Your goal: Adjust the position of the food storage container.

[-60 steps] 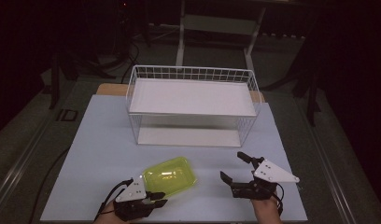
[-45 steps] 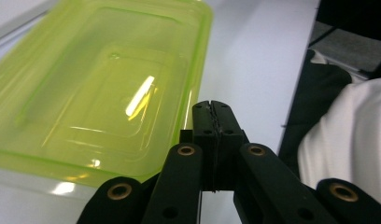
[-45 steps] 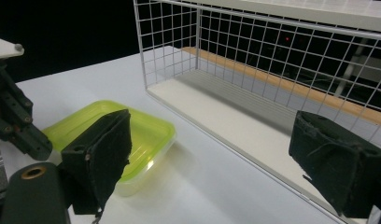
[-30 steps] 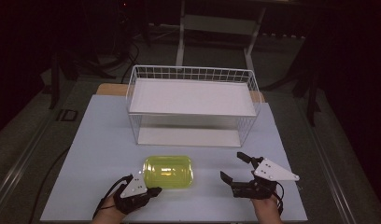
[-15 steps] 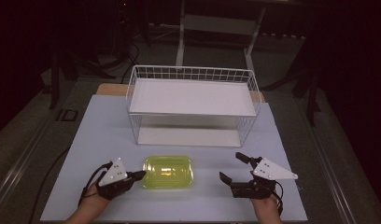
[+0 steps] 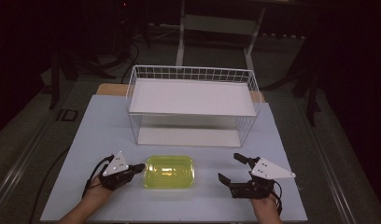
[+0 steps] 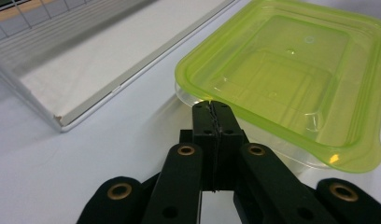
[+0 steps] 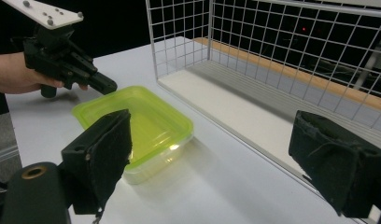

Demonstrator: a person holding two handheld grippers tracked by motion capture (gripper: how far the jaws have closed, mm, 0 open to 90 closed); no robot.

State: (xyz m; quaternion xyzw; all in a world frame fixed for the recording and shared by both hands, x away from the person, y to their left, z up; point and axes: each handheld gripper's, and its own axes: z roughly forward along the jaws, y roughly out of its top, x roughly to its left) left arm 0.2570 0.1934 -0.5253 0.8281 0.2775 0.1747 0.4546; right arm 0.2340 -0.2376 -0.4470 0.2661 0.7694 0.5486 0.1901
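Your left gripper (image 6: 141, 167) has its jaws pressed flat together with nothing between them, the closed tip right at the left rim of the translucent yellow-green plastic container with a lid (image 6: 169, 171). In the left gripper view the tip (image 7: 212, 108) sits at the lid's overhanging lip; whether it touches, you cannot tell. The container (image 7: 291, 79) lies flat on the pale grey-blue tabletop (image 6: 100, 140), near the front edge and about midway between your hands.

Your right gripper (image 6: 233, 169) rests on the table well to the container's right, its jaws spread wide and holding nothing. In the right gripper view the two padded jaws frame the container (image 8: 132, 126) and the left gripper (image 8: 107, 86) beyond it.

Behind the container stands the white wire basket with a white shelf board (image 6: 193, 74). Its front lower edge (image 6: 188, 144) runs just beyond the container's far rim, with a narrow strip of bare table between them. You have open tabletop to the left of your left hand (image 6: 96, 196), between the container and your right gripper, and along the front edge. The table's right edge lies close to your right hand (image 6: 265, 205).
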